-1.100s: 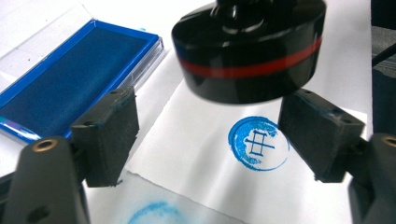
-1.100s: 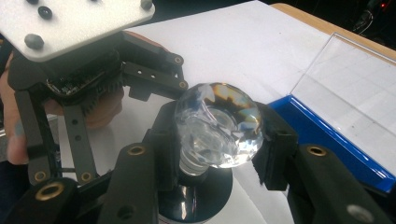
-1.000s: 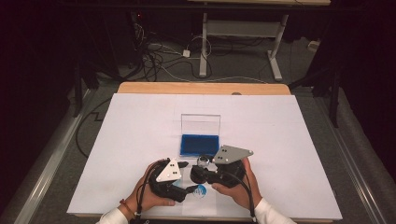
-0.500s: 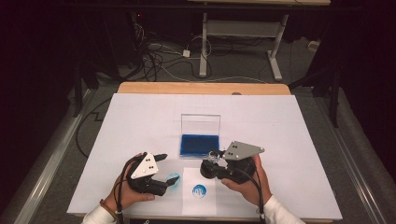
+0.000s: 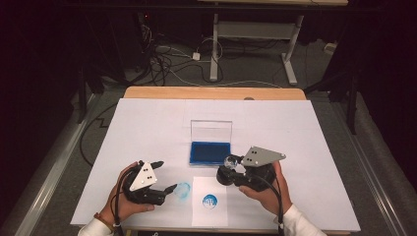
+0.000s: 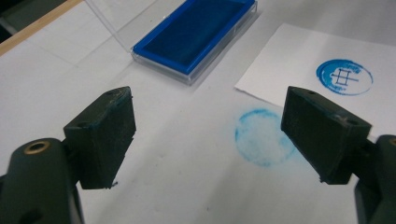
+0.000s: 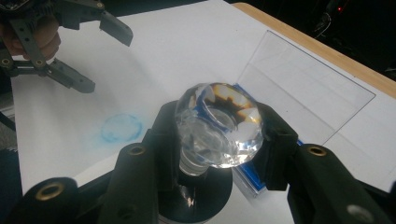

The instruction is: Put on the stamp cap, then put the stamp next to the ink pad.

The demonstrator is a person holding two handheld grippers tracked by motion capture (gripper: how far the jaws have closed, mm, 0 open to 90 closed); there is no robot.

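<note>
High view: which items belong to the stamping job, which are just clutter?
In use:
- crystal-handled stamp, clamped in right gripper
- blue ink pad, lid open
- paper slip with stamped mark
- left gripper, open, empty

Lying about:
- faint blue smudge on table cover
- floor cables
- desk frame

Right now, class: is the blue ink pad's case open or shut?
Open. The ink pad shows its bare blue surface, and its clear lid stands raised behind it.

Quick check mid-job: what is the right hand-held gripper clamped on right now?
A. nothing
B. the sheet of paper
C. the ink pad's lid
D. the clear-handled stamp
D: the right hand-held gripper has its jaws closed on the clear-handled stamp, beside the blue ink pad.
</note>
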